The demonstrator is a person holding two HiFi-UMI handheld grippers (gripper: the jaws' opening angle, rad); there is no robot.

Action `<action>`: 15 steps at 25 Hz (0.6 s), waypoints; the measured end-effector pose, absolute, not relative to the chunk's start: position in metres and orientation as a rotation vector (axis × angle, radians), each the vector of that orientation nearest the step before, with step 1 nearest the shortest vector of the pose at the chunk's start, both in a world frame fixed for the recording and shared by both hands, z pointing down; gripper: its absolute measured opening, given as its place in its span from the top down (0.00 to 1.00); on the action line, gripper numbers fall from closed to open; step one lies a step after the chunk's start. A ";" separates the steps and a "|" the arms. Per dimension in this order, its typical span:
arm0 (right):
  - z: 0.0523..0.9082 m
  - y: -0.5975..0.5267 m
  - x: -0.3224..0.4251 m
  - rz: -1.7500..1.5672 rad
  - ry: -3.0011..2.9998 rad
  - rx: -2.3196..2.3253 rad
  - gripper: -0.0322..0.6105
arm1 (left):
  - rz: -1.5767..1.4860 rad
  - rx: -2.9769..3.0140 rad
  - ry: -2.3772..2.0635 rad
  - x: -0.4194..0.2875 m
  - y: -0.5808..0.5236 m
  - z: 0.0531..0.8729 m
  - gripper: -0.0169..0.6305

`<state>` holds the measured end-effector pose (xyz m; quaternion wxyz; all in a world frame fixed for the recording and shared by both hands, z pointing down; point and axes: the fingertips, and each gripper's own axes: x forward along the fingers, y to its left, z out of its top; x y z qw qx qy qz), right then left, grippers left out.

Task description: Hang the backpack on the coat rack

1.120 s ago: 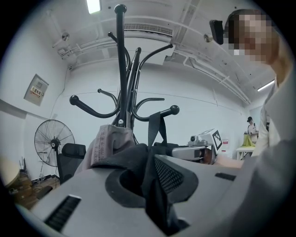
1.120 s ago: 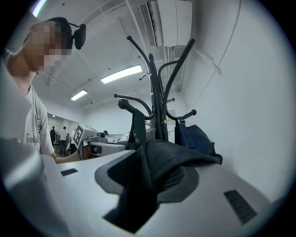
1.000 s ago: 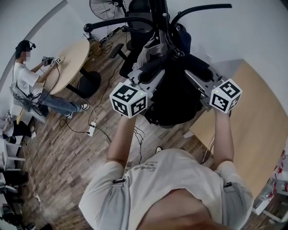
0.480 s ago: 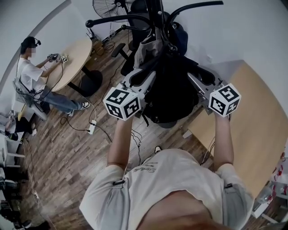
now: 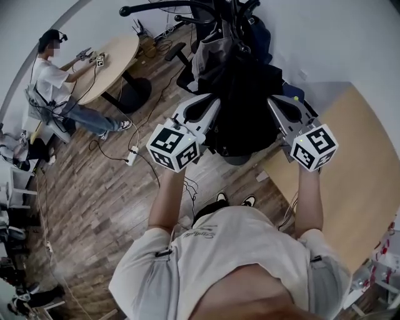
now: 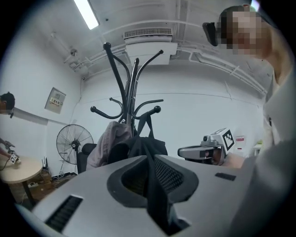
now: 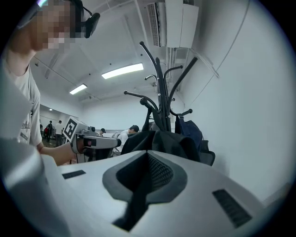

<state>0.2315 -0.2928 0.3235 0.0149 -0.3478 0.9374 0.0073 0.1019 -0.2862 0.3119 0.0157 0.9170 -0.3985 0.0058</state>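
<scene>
The black backpack (image 5: pixel 245 106) hangs by its top loop from a hook of the black coat rack (image 5: pixel 220 15); in the left gripper view the backpack (image 6: pixel 149 144) sits under the rack (image 6: pixel 132 78). Both grippers point level at it from a short way back and touch nothing. My left gripper (image 5: pixel 211 101) is shut and empty, its pads meeting in its own view (image 6: pixel 148 159). My right gripper (image 5: pixel 274 101) is closing to shut with nothing between its jaws, as its own view (image 7: pixel 148 154) shows.
A grey garment (image 6: pixel 109 142) and a navy bag (image 7: pixel 190 132) also hang on the rack. A wooden table (image 5: pixel 359 175) stands to the right. At a round table (image 5: pixel 115 59) at the back left a person sits. A fan (image 6: pixel 69 143), an office chair and floor cables lie behind.
Both grippers have drawn back from the backpack toward my body and sunk a little. The backpack stays hanging on the rack.
</scene>
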 end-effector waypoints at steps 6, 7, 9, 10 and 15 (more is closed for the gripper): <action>0.348 -0.277 0.224 -0.032 2.931 -1.163 0.96 | 0.045 2.869 -1.158 0.119 -0.273 0.334 0.90; 0.349 -0.272 0.222 -0.042 2.931 -1.174 0.96 | 0.047 2.866 -1.140 0.120 -0.268 0.336 0.90; 0.350 -0.261 0.217 -0.048 2.934 -1.186 0.96 | 0.042 2.872 -1.086 0.122 -0.258 0.339 0.90; 0.352 -0.257 0.215 -0.048 2.932 -1.200 0.96 | 0.033 2.876 -1.050 0.123 -0.255 0.339 0.90; 0.359 -0.240 0.207 -0.072 2.900 -1.256 0.96 | 0.026 2.871 -0.958 0.123 -0.243 0.349 0.90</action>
